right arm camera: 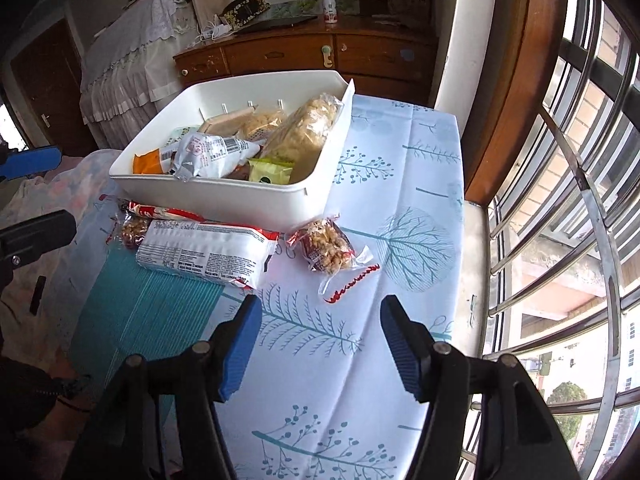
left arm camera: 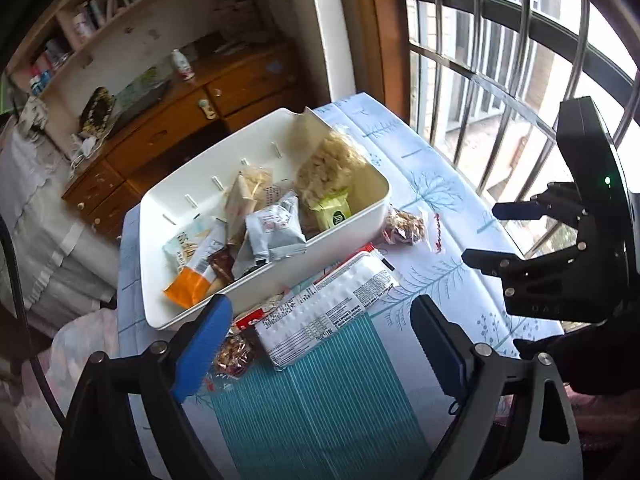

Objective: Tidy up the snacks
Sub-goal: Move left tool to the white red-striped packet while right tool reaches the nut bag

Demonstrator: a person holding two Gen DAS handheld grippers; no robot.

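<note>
White packet (right arm camera: pixel 206 254) lies flat on the tablecloth (right arm camera: pixel 400 152) just before the bin (right arm camera: pixel 224 200), long axis parallel to the bin's near wall. Nut bags sit at either end (right arm camera: pixel 329 246) (right arm camera: pixel 130 230). Left gripper (left arm camera: pixel 320 344) stands wide open above the packet, empty. Right gripper (right arm camera: pixel 320 344) is part open, empty, over bare cloth.

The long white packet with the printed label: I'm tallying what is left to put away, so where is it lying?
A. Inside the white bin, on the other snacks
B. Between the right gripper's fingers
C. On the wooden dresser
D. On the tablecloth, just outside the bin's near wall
D: the long white packet lies flat on the tablecloth in front of the white bin, with neither gripper touching it.
</note>
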